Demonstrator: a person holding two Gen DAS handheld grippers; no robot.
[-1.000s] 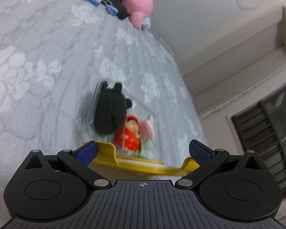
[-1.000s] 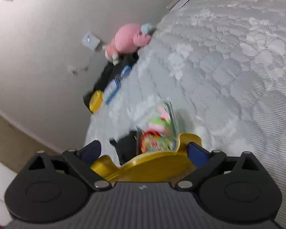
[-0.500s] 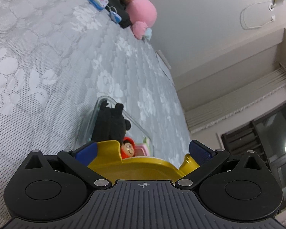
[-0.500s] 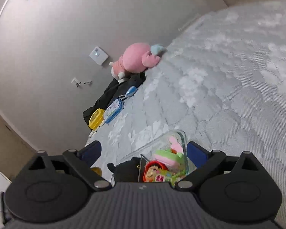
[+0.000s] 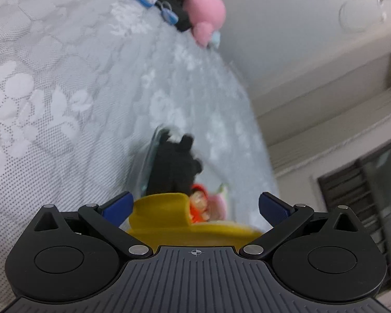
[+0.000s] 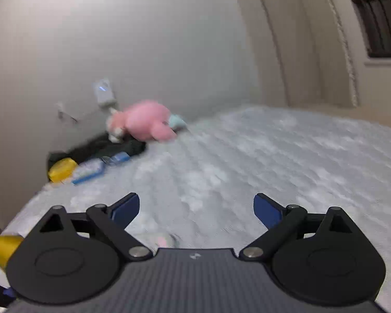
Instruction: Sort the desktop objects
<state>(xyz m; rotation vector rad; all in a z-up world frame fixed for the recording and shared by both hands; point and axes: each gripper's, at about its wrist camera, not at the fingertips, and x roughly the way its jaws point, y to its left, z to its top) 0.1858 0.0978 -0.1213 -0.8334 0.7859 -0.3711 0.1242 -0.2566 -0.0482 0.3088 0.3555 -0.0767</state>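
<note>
Half a second ago our right gripper (image 6: 196, 210) looked down on the clear container; now it has swung up and faces the far wall, with only a blurred pale scrap of the container's contents just below its fingers. Its blue-tipped jaws stand wide apart with nothing between them.

Our left gripper (image 5: 194, 206) also has its jaws spread wide. A yellow lid (image 5: 169, 216) lies between them, close to the palm; we cannot tell whether the fingers touch it. Just ahead of the lid sits the clear container (image 5: 146, 161), blurred, on the grey quilted bedspread (image 5: 52, 91). Inside it are a black plush toy (image 5: 174, 164), a red figure (image 5: 199, 203) and something pink and green.

Far ahead of both tools, by the wall, lie a pink plush toy (image 6: 146, 121), a blue case (image 6: 88, 172), and a yellow object (image 6: 61, 169).
</note>
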